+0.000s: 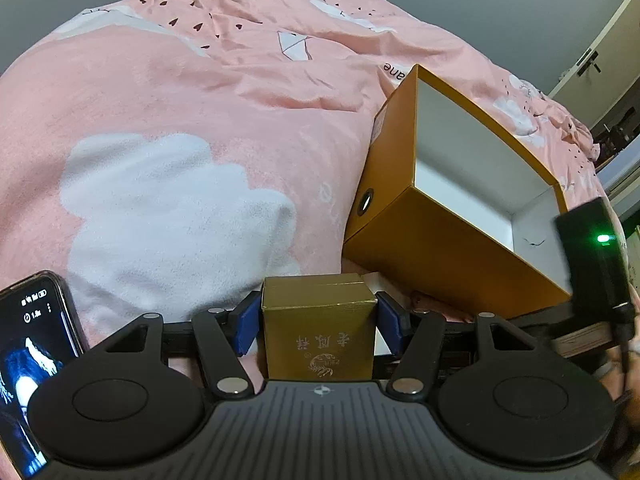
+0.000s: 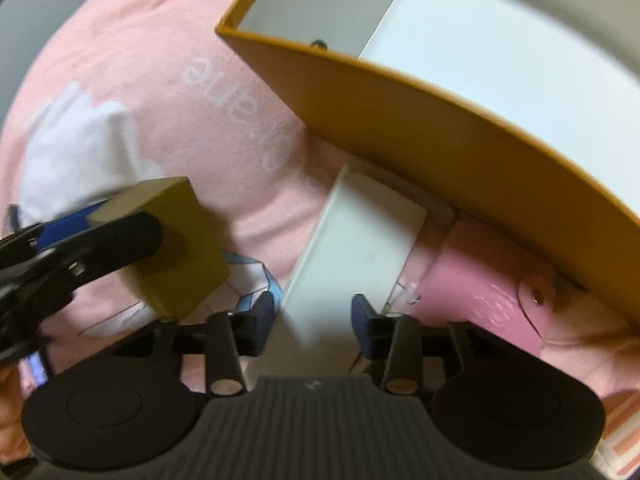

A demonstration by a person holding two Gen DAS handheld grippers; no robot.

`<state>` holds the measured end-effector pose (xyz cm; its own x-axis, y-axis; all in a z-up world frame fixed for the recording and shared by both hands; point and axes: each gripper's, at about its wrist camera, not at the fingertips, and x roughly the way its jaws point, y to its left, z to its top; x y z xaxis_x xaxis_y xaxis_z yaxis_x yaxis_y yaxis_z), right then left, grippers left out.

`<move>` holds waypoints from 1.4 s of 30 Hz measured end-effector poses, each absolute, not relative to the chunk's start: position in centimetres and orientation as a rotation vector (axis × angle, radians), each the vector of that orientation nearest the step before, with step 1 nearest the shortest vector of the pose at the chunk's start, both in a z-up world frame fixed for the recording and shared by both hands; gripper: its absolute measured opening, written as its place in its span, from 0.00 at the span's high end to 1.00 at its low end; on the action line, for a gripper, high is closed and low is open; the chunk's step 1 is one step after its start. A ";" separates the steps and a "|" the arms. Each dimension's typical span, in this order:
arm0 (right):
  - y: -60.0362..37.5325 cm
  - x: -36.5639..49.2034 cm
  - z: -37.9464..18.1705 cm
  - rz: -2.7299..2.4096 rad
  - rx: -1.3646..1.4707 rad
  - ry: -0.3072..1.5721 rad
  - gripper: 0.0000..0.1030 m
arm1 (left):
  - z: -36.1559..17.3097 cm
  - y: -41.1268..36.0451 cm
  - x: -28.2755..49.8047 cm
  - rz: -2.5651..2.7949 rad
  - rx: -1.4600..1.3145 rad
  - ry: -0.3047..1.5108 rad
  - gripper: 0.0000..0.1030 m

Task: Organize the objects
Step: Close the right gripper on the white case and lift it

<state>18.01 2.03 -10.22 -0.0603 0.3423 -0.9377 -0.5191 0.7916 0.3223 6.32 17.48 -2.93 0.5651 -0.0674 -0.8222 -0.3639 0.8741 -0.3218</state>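
Gold box (image 1: 318,330), upright, printed face toward the camera, clamped between left gripper (image 1: 318,322) jaws above the pink bed (image 1: 180,92). Right gripper (image 2: 314,316), jaws parted around white box (image 2: 356,248), its long axis running near to far, beside orange box (image 2: 440,128).

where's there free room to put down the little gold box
Inside the big open orange cardboard box: its white floor looks bare. The pink quilt to its left is also open. It is crowded beside the orange wall, where the white flat box and pink snap pouch lie.
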 end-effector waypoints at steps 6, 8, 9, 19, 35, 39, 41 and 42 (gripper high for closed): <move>5.3 16.1 -10.4 0.671 -0.312 1.399 0.35 | -3.2 18.1 6.0 0.196 -0.534 0.954 0.33; 6.2 15.1 -11.1 0.685 -0.375 1.387 0.21 | -3.2 18.4 5.9 0.189 -0.554 0.952 0.33; 6.6 14.4 -11.4 0.676 -0.414 1.360 0.21 | -3.2 18.6 5.8 0.187 -0.565 0.952 0.33; 5.4 16.1 -11.1 0.696 -0.366 1.348 0.41 | -3.1 18.2 5.7 0.183 -0.553 0.948 0.33; 7.1 17.3 -12.3 0.527 -0.255 1.383 0.42 | -3.3 17.5 6.0 0.225 -0.487 0.960 0.35; 7.3 16.8 -12.7 0.522 -0.259 1.339 0.42 | -3.5 17.4 5.8 0.225 -0.478 0.959 0.35; 7.6 16.7 -12.9 0.506 -0.266 1.325 0.43 | -3.5 17.1 5.9 0.233 -0.457 0.959 0.35; 7.7 16.8 -12.9 0.507 -0.266 1.322 0.44 | -3.5 17.0 5.9 0.231 -0.457 0.955 0.35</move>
